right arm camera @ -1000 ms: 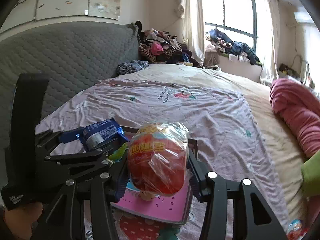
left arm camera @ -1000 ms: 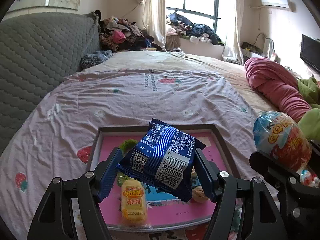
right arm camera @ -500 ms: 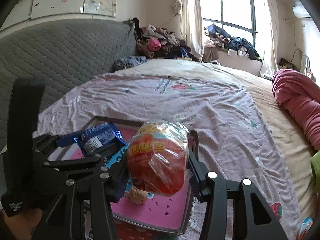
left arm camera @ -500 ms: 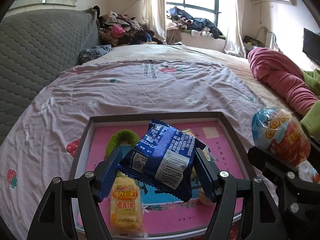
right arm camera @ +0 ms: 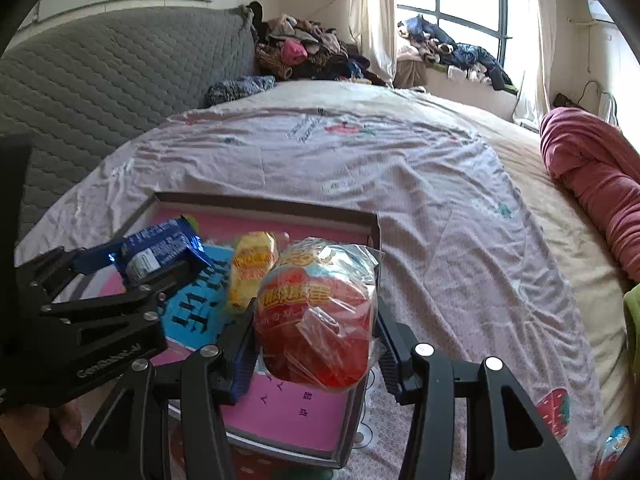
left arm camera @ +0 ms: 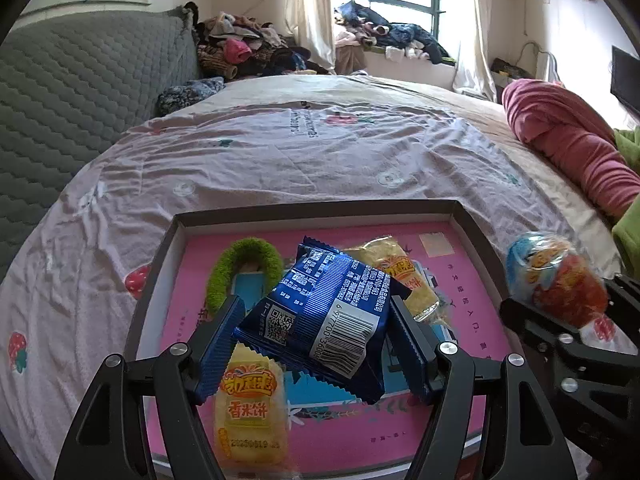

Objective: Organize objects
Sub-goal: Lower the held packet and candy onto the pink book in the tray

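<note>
Left wrist view: left tongs (left arm camera: 316, 332) clamped on blue packet (left arm camera: 320, 320), held tilted above pink tray (left arm camera: 460, 264). Only this view shows the green ring (left arm camera: 244, 268) on the tray floor and yellow pack (left arm camera: 250, 412) under the tongs; a second yellow pack (left arm camera: 404, 276) lies behind the packet. Right tongs (left arm camera: 560, 304) sit at the right edge of the frame, over the tray's right rim.

Right wrist view: right tongs (right arm camera: 316, 340) closed on red egg bag (right arm camera: 316, 312), above the tray's (right arm camera: 264, 202) right side. Left tongs (right arm camera: 132, 268) enter from the left, level, beside them. Tray rests on the bed (right arm camera: 420, 184); only this view shows a small wrapped snack (right arm camera: 614, 442) lying on the sheet at far right.
</note>
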A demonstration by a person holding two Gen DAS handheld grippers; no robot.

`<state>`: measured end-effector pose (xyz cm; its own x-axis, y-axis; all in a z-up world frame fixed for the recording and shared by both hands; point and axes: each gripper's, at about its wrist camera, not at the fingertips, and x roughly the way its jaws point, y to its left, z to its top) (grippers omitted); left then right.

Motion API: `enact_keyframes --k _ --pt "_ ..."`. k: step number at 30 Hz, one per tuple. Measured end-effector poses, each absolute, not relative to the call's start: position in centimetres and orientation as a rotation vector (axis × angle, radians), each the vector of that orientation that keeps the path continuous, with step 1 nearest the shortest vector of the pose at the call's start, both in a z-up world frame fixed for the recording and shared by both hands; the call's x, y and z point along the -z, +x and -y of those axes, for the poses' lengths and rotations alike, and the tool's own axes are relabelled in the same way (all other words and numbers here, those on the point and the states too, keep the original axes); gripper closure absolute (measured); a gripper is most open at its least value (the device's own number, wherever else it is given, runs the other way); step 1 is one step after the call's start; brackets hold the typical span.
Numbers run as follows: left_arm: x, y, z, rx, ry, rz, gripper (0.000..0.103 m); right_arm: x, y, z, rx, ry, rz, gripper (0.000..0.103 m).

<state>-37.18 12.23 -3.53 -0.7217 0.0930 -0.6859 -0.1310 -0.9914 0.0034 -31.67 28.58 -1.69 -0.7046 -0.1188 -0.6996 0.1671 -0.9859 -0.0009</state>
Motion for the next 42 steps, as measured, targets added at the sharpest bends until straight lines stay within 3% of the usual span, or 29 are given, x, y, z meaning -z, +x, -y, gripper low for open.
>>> enact_keyframes --k 42 --pt "6.3 -37.6 -13.0 -2.766 -1.266 -0.216 0.029 6.0 -33.4 -27.0 2.652 1.339 -0.239 0.051"
